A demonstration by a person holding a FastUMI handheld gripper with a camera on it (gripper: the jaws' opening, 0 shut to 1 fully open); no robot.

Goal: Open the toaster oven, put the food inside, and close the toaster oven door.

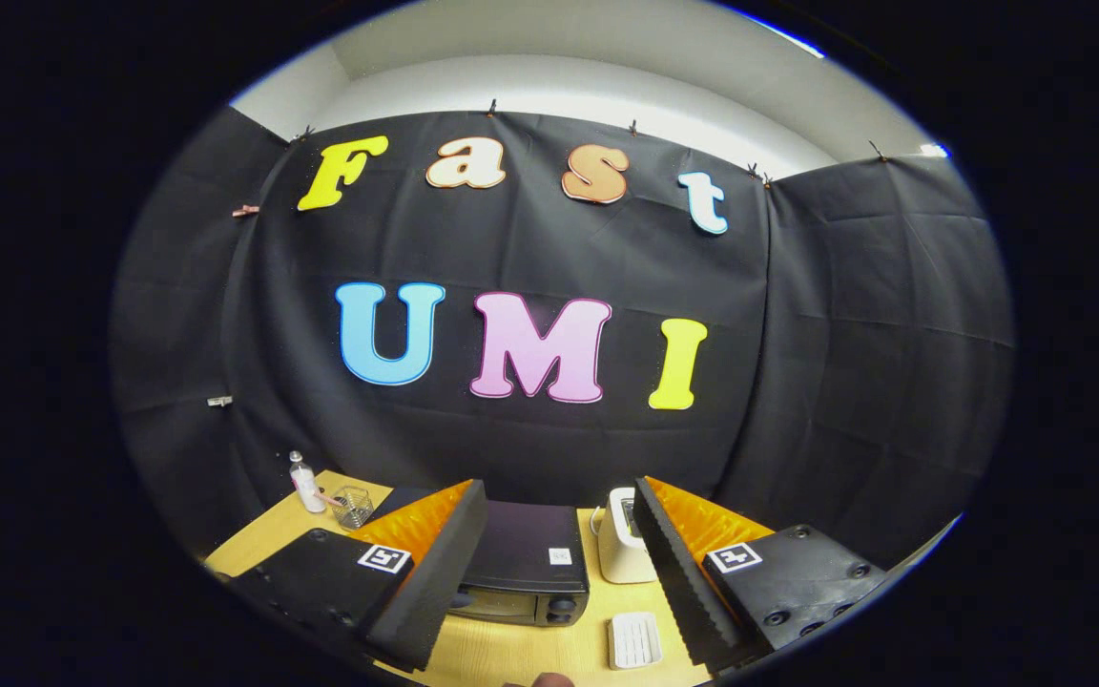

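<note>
Tongs (559,572) held wide open and empty above the counter (521,658).
The toaster oven (523,565) sits just ahead, between the fingers, nearer the left one.

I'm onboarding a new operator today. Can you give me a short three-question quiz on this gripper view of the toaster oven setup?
1. True or false: the toaster oven door is already open.
2. What lies just ahead of the gripper, between its fingers?
   A. the wire basket
   B. the toaster oven
   C. the small bottle
3. What colour is the ridged tray on the table in front of the white appliance?

Key
1. False: the door looks shut.
2. B; the fingers are spread apart and hold nothing.
3. White.
</note>
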